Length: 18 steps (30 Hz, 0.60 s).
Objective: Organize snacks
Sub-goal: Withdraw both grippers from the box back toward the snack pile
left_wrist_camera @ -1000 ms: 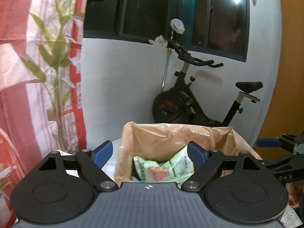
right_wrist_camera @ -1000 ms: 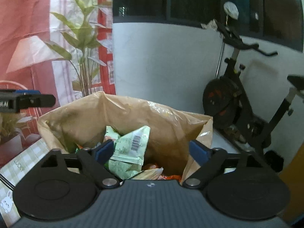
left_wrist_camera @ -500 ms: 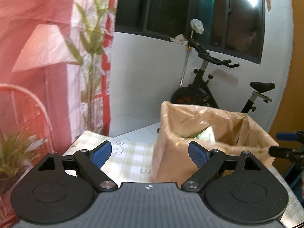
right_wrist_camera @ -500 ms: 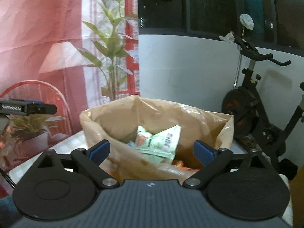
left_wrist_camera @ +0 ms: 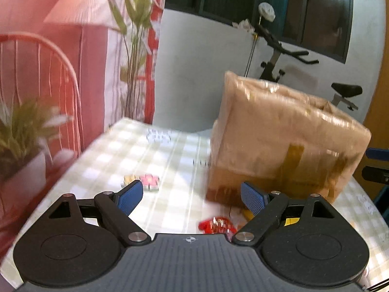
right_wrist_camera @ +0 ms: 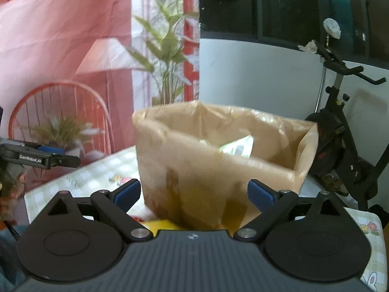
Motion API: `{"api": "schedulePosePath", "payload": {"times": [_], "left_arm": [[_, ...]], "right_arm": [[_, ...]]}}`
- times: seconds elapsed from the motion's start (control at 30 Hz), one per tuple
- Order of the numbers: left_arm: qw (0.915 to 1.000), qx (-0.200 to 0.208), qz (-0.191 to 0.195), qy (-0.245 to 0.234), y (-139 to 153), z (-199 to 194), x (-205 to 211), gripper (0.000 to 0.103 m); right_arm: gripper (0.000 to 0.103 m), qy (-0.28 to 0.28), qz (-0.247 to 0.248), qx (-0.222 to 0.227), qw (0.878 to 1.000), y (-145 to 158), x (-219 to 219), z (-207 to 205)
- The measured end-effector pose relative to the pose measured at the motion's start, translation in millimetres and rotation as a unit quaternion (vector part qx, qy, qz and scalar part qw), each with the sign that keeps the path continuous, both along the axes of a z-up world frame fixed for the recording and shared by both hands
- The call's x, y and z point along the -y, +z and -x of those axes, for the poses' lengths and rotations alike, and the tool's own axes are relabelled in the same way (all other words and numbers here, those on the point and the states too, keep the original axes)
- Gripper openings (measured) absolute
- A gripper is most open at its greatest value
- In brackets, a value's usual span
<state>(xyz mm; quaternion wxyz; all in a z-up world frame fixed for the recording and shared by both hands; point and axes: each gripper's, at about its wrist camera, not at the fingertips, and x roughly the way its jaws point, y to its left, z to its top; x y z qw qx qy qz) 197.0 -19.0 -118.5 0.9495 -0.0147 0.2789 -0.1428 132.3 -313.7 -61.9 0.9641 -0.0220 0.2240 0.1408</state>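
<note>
A black exercise bike [right_wrist_camera: 340,131] stands far right against a white wall [right_wrist_camera: 255,77]; a tall leafy plant [right_wrist_camera: 167,56] rises before a red-and-white curtain [right_wrist_camera: 60,36]; far left, a red wire chair [right_wrist_camera: 60,112]; near, a checked tablecloth [left_wrist_camera: 155,160].

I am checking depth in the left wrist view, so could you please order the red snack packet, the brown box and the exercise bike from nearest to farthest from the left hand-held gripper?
1. Red snack packet: on the tablecloth, just ahead of the open left hand-held gripper.
2. Brown box: farther back, to the right.
3. Exercise bike: behind the box, by the wall.
</note>
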Motion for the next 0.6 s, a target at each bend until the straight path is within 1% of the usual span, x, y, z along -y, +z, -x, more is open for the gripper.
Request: {"api": "schedulePosePath", "payload": {"times": [0.1, 0.17, 0.3, 0.43, 0.5, 0.57, 0.6], "left_arm": [[0.9999, -0.013, 0.002, -0.004, -15, 3, 3, 0.089], [0.9997, -0.023, 0.003, -0.007, -24, 3, 6, 0.089], [0.9993, -0.032, -0.009, -0.014, -41, 7, 11, 0.088], [0.9990, -0.042, -0.011, -0.011, -51, 11, 10, 0.088], [0.9988, -0.048, -0.009, -0.004, -56, 12, 8, 0.088], [0.9984, -0.056, -0.003, 0.005, -59, 11, 5, 0.087], [0.9982, -0.059, 0.000, 0.008, -61, 11, 4, 0.087]], "right_arm": [[0.095, 0.002, 0.015, -0.005, 1.000, -20, -4, 6], [0.094, 0.003, 0.021, -0.019, 1.000, -34, -7, 9], [0.091, 0.007, 0.037, -0.049, 0.998, -64, -10, 12], [0.076, 0.008, 0.052, -0.081, 0.995, -94, -9, 16], [0.073, 0.010, 0.048, -0.103, 0.994, -110, -6, 17], [0.065, 0.003, 0.039, -0.119, 0.992, -123, -1, 19], [0.064, -0.002, 0.036, -0.125, 0.992, -127, 1, 19]]}}
